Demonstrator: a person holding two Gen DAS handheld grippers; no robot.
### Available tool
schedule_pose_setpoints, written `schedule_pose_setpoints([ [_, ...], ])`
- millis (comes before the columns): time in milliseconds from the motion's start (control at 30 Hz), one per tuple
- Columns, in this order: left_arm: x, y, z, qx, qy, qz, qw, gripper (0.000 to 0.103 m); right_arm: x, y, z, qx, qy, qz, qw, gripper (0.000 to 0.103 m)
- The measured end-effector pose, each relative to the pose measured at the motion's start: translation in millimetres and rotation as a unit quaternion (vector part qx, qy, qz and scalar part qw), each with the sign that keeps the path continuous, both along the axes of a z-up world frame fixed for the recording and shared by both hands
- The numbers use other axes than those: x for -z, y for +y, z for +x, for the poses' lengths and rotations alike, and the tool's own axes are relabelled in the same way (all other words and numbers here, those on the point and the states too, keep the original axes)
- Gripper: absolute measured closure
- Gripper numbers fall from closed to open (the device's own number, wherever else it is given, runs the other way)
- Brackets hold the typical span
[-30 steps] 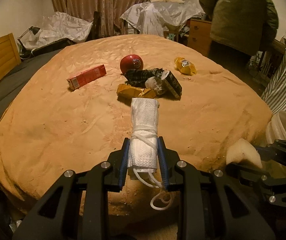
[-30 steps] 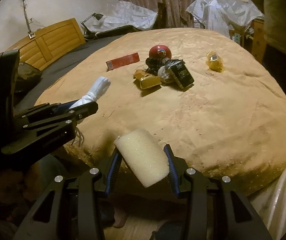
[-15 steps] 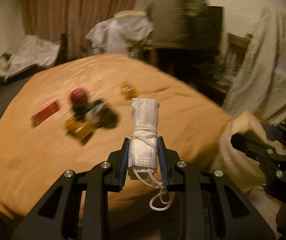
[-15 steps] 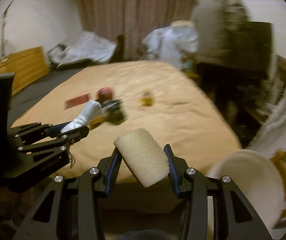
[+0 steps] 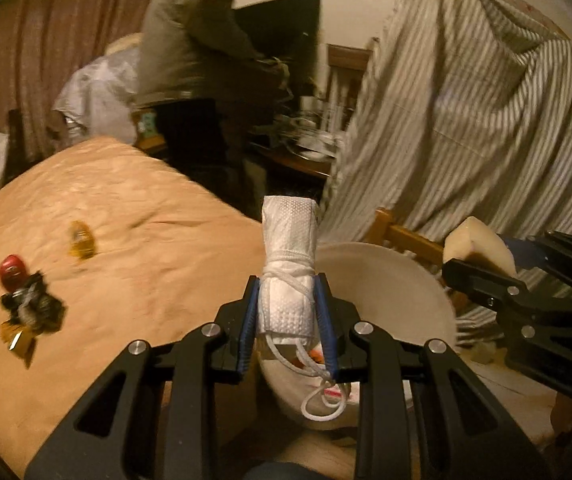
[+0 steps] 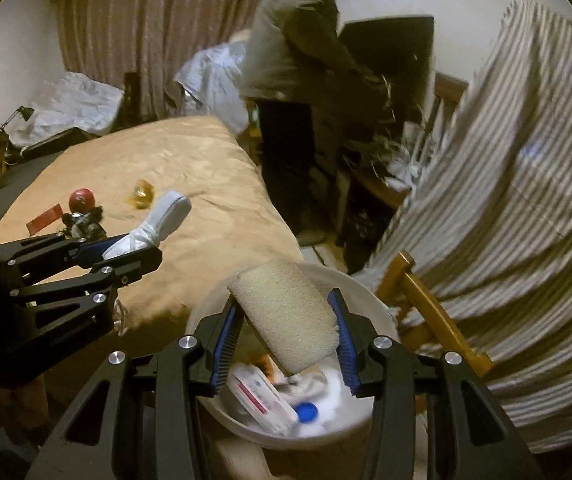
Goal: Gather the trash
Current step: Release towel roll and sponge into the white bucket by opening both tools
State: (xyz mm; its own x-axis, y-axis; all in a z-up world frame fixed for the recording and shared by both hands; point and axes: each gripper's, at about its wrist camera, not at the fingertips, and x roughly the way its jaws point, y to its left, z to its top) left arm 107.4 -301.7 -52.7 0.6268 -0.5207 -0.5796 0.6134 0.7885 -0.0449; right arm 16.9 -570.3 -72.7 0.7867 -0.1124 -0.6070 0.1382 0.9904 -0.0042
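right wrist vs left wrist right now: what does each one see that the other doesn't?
Right wrist only: the bucket's contents, a white packet and a blue cap, plus a desk lamp at far left.

Left wrist only: the loose cord loop dangling from the white roll.

Both: the white bucket, the left gripper shut on the roll, the right gripper shut on the sponge, trash left on the bed, a standing person, striped cloth.

No lettering is showing clearly enough to read. The red-and-white packet [image 6: 264, 398] lying in the white bin [image 6: 359, 294] is carrying print, and so is the red can [image 6: 82, 199] on the bed, but both are blurring out.
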Motion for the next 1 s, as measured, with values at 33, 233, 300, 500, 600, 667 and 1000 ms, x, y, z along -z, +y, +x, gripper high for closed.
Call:
schedule_pose_setpoints([
  [33,1.5,-8.9,1.7,0.009,0.008,0.004,0.9999,0.077,0.9,-8.8,-0.5,0.002,0.006,0.001,1.000,0.058],
  [233,12.3,-40.8,14.2,0.037,0.043,0.028,0.9980,0.077,13.8,-45.2,18.3,-0.005,0.055,0.021,0.998,0.058],
  [300,17.6,-48.8,20.2,0.047,0.059,0.039,0.9964,0.077,21.8,-55.0,31.9,-0.011,0.079,0.034,0.996,0.058],
  [500,43.1,-68.9,38.0,0.067,0.102,0.079,0.9894,0.077,52.2,-78.9,62.4,-0.023,0.146,0.075,0.986,0.058],
  [600,54.5,-74.6,42.0,0.070,0.114,0.091,0.9868,0.077,63.3,-84.8,66.8,-0.025,0.162,0.081,0.983,0.058],
  [667,62.6,-76.1,43.5,0.070,0.120,0.098,0.9853,0.077,68.1,-88.7,70.2,-0.024,0.167,0.084,0.982,0.058],
  [1000,66.2,-79.7,47.9,0.062,0.123,0.104,0.9850,0.074,77.4,-87.4,73.0,-0.032,0.168,0.099,0.980,0.055],
])
